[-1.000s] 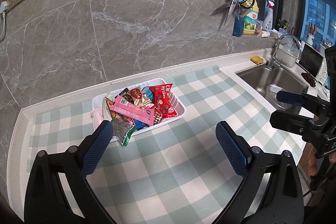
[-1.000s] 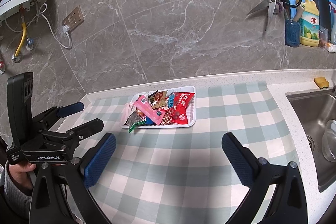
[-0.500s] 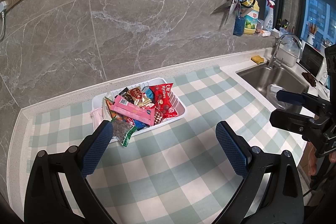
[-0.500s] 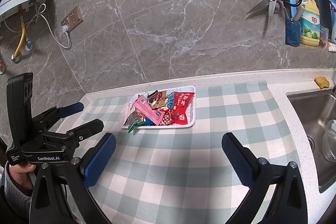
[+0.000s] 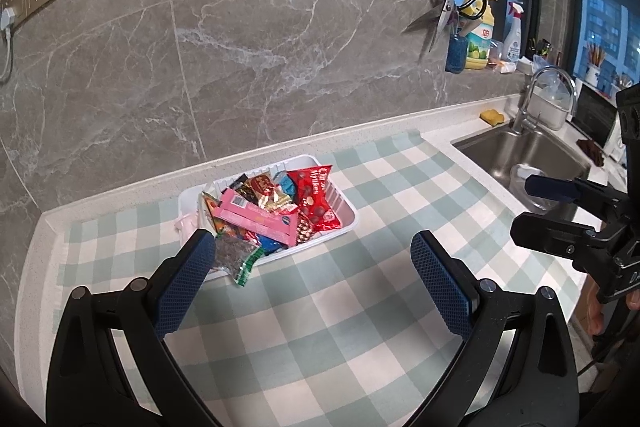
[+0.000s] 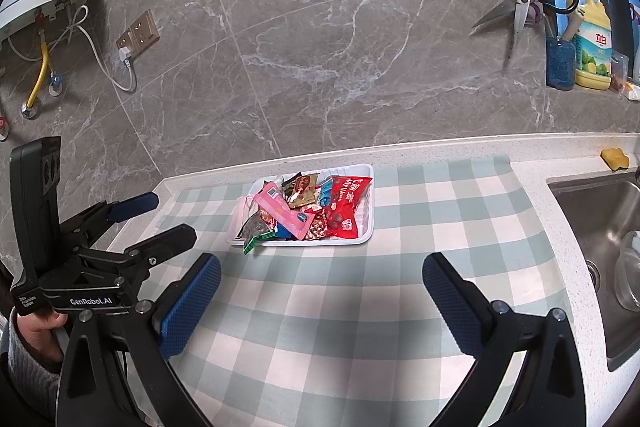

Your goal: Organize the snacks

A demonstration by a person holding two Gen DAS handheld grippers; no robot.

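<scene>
The counter (image 6: 400, 307) is being covered by a checked cloth, giving one flat working surface beside the sink (image 6: 600, 227). Near the back wall, the white tray (image 5: 348, 215) is being used to gather the snacks (image 5: 276, 215) in a loose heap, one green-edged packet (image 5: 240, 259) hanging over the rim. The left gripper (image 5: 312, 283) and right gripper (image 6: 320, 295) are being held back, fingers spread wide and empty, probably to keep the pile reachable.
</scene>
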